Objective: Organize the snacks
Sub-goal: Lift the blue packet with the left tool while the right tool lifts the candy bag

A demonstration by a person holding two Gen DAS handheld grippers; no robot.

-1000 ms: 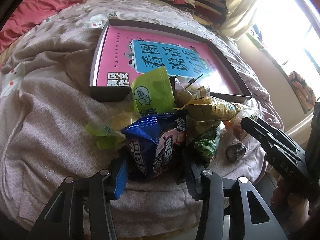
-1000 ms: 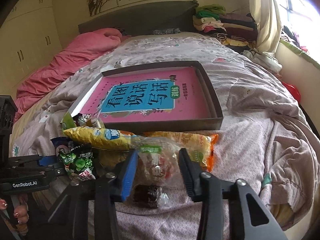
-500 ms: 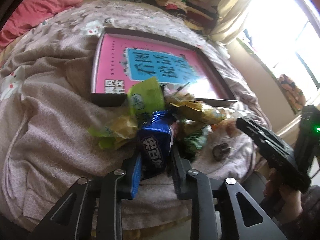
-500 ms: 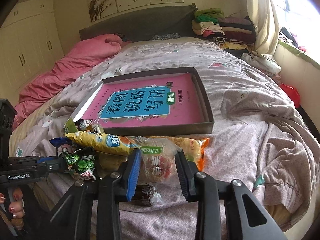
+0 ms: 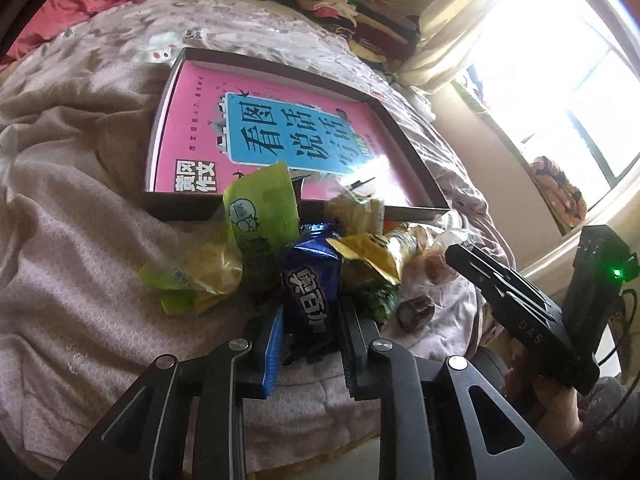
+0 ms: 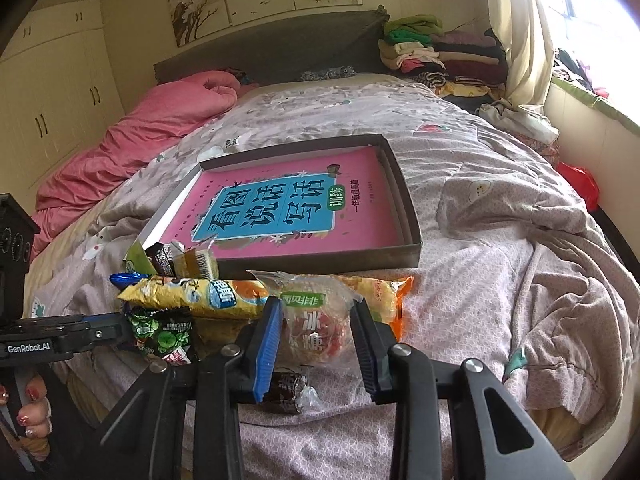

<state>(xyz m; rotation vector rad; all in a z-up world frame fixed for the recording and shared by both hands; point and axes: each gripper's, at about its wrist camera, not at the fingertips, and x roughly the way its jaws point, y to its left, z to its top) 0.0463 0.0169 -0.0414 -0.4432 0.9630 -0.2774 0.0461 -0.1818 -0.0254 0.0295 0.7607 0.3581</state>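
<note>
At lower centre, the left gripper (image 5: 308, 344) has just closed on the blue snack packet (image 5: 310, 284), crinkly and light; pinch its middle. The right gripper (image 6: 316, 344) seemingly squeezes a soft clear bag (image 6: 316, 320) below the box (image 6: 400, 258).

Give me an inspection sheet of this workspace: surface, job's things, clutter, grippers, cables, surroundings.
Surface: bed with a rumpled patterned quilt.
Job's things: snack pile at the near edge, in front of the shallow box, which holds only a pink book. Pile includes a blue packet, clear bag, yellow packet, green packet, dark sweet.
Clutter: nothing seen beyond the snacks.
Grippers: left gripper shut on the blue packet, having just closed; right gripper pinching the clear bag.
Cables: black cable behind the right gripper's body.
Surroundings: pink duvet, folded clothes, wardrobe, curtained window.
</note>
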